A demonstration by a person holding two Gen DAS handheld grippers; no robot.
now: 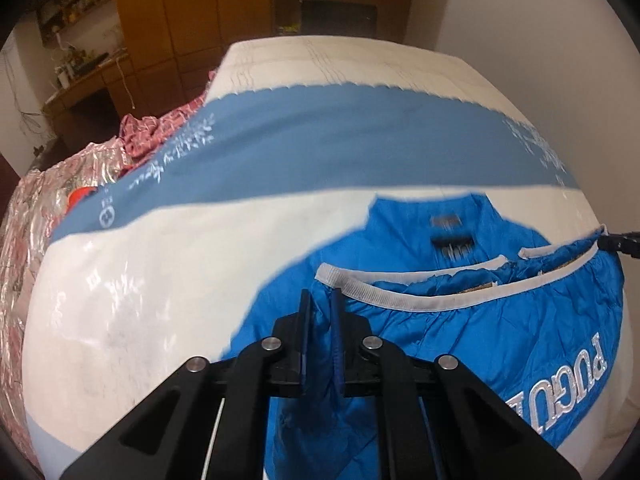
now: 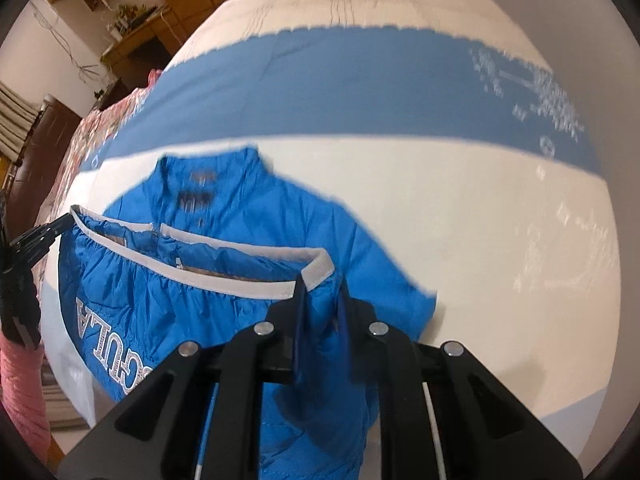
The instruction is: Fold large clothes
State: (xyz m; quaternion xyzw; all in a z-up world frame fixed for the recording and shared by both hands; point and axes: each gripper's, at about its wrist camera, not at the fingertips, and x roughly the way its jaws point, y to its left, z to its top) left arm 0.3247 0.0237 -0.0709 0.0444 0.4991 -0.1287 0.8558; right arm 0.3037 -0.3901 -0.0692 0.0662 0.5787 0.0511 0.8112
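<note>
Low in both frames, each hand-held gripper (left, right) pinches a hem corner of the bright blue padded jacket lying on the bed; carry both corners level toward the collar.

Your left gripper sits low in the centre of its frame, angled steeply down, jaws clamped on blue cloth. Your right gripper sits low-centre in its own frame, likewise pinched on cloth, pointing steeply down.
</note>
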